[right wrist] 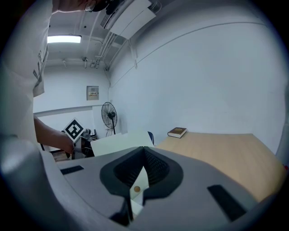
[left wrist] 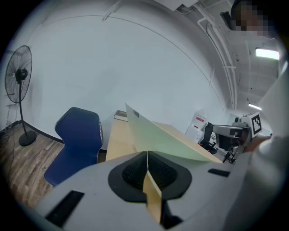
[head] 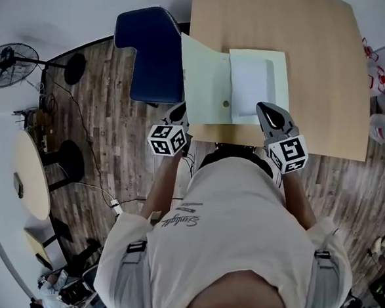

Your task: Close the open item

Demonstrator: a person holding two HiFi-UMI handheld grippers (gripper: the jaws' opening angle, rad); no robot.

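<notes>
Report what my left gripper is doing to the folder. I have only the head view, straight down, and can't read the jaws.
Observer: The left gripper view shows the left gripper with its jaws shut on the green folder, at the edge of its open flap.
Operator: Say whether that flap lies flat.
Observer: It doesn't. It slants up from the table.
Operator: Now the right one.
Observer: The right gripper has its jaws together too, apparently on a pale part of the folder that carries a small brass stud.
</notes>
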